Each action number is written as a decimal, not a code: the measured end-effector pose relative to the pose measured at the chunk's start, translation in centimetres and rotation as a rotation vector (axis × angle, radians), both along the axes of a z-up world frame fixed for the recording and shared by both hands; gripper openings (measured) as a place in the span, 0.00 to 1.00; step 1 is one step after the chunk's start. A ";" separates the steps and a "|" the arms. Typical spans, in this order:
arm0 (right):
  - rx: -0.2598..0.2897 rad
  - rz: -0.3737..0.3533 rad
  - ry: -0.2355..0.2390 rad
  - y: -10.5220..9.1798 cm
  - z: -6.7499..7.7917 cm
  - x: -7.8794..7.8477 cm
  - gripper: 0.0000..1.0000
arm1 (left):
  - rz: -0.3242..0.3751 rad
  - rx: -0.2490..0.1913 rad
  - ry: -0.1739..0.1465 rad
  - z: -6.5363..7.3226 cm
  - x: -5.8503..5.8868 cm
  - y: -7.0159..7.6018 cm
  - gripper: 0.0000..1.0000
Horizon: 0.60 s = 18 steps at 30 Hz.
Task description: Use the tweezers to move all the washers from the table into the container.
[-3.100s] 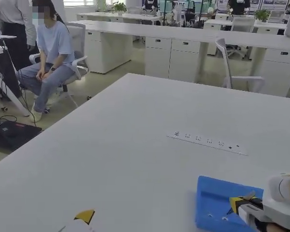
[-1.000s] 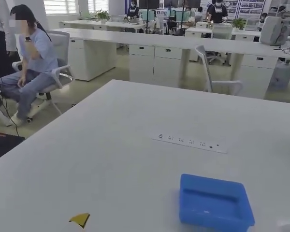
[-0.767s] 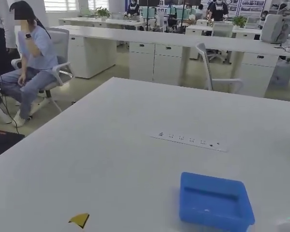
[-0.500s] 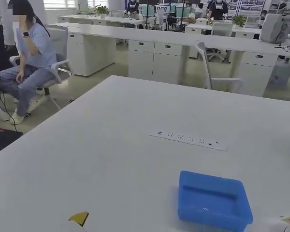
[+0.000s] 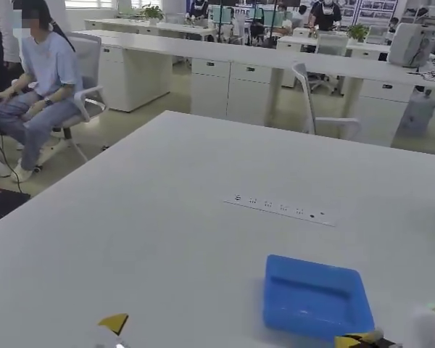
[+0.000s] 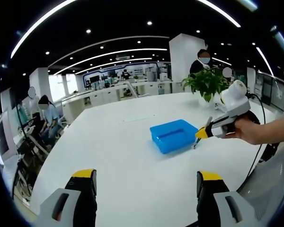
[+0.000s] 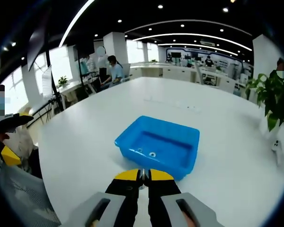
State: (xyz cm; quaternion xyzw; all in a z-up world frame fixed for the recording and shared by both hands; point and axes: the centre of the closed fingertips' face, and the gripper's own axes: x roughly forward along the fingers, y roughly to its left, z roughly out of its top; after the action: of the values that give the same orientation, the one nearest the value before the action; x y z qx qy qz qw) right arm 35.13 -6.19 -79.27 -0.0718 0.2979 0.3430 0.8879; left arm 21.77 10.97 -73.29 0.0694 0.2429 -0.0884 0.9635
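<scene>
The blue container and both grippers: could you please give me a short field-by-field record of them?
container: blue, open-topped, on the white table
washers: two lying inside the container
left gripper: open, nothing between its jaws
right gripper: shut on thin tweezers, close beside the container

The head view's bottom edge cuts off the right hand-held gripper [image 5: 357, 339] just beside the container's [image 5: 315, 297] near corner, and the left hand-held gripper [image 5: 114, 323] well apart from it. By the container's rim, the tweezers [image 6: 194, 143] clamped in the right one look too thin to tell what their tips hold.
</scene>
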 end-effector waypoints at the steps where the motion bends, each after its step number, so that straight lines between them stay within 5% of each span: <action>1: 0.003 -0.001 -0.006 0.0 0.3 0.2 0.02 | 0.000 0.000 0.000 0.0 0.0 0.0 0.89; 11: 0.035 -0.026 -0.071 0.4 3.0 3.2 0.02 | 0.003 0.001 0.002 -0.1 0.0 0.2 0.89; 18: 0.015 -0.033 -0.080 0.9 2.2 5.2 0.02 | 0.009 0.003 0.005 0.0 0.0 0.4 0.89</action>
State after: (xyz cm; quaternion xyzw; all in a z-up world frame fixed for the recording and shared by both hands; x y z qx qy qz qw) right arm 40.32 -5.30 -77.02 -0.0740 0.2606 0.3274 0.9052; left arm 21.79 11.33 -73.32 0.0697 0.2455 -0.0840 0.9632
